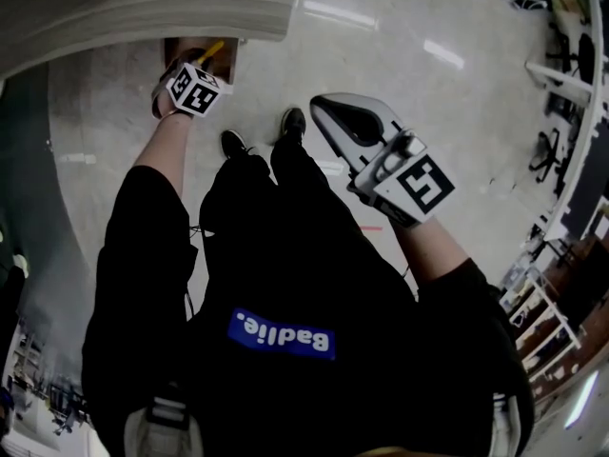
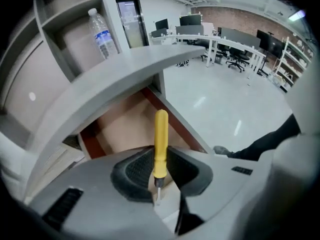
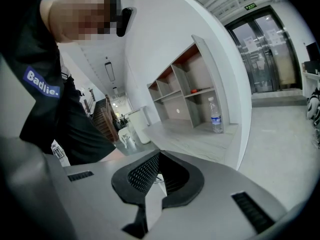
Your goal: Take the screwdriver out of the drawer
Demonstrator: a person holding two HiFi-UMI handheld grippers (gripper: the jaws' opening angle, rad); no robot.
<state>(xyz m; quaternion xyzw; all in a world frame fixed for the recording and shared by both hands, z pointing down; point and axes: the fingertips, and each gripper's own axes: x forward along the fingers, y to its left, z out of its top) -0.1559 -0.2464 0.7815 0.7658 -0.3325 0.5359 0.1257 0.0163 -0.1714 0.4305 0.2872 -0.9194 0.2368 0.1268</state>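
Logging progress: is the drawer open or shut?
Open: the drawer shows its brown inside beneath the counter, behind the screwdriver clamped in the left gripper.

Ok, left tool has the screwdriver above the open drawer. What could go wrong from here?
1. The left tool clamps the yellow screwdriver only at the handle's lower end, by the shaft. Most of the handle sticks out beyond the grip, so it might pivot or slip and drop into the drawer.
2. The counter edge overhangs the drawer close to the handle's tip, so a careless pull-out could knock it loose.
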